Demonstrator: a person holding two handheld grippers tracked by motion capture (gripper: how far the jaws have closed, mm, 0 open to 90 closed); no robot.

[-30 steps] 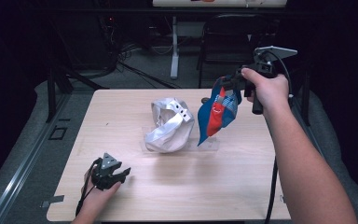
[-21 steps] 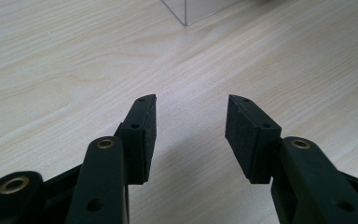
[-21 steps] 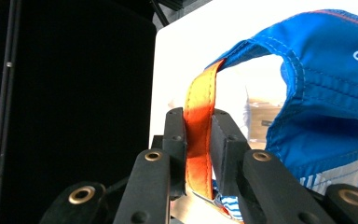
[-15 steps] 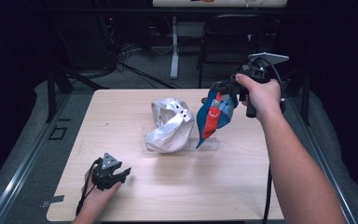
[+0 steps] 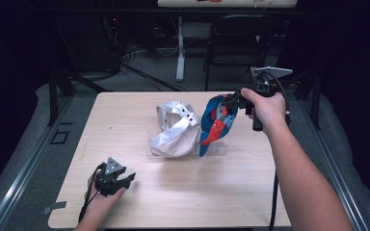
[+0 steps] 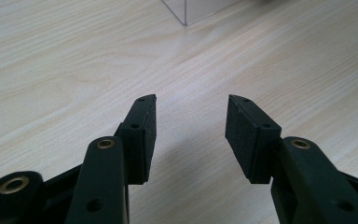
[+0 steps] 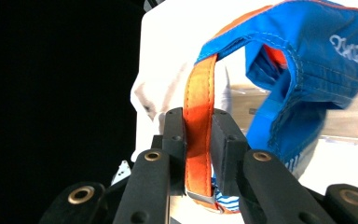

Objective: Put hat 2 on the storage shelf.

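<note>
High view: right gripper [image 5: 232,99] at far right holds a blue cap [image 5: 215,125] hanging above the surface [image 5: 250,202], its low end by a clear stand [image 5: 217,148], just right of a white cap [image 5: 174,129]; left gripper [image 5: 117,180] sits near left. Left gripper view: jaws wide, nothing between them, bare surface below. Right gripper view: jaws clamped narrow on the cap's orange strap [image 7: 198,116]; the grip is on that thin strap alone, so the cap could swing, slip out, or knock the white cap.

Blue cap [image 5: 217,122] – orange strap [image 7: 198,126]; white cap [image 5: 176,130].
</note>
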